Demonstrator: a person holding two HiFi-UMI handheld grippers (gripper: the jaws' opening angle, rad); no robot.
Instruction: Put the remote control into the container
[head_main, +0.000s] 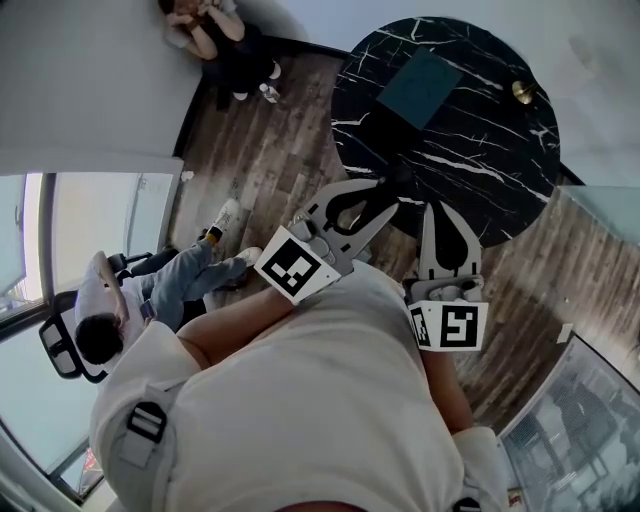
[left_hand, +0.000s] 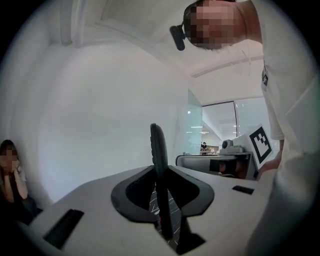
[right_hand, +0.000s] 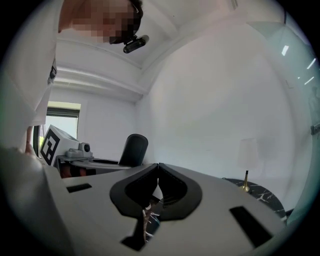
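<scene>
Black marble, white-veined, tops the round table (head_main: 480, 170). A teal container (head_main: 420, 88) sits on it, and a gold lamp base (head_main: 522, 92) stands near the rim to the container's right. The left gripper (head_main: 385, 192) reaches over the table's near edge, its jaws clamped on the remote (head_main: 400, 172). The remote's dark tip points toward the container, well short of it. In the left gripper view the remote (left_hand: 159, 150) stands on edge, upright, pinched between the two jaws. The right gripper (head_main: 437, 207) hangs just beside the left, also over the near edge. In the right gripper view its jaws meet at the tips with nothing between them (right_hand: 158, 166). The floor (head_main: 270, 150) is dark wood. One person (head_main: 215, 40) sits against the wall, and another (head_main: 150, 290) sits in a chair at the left
</scene>
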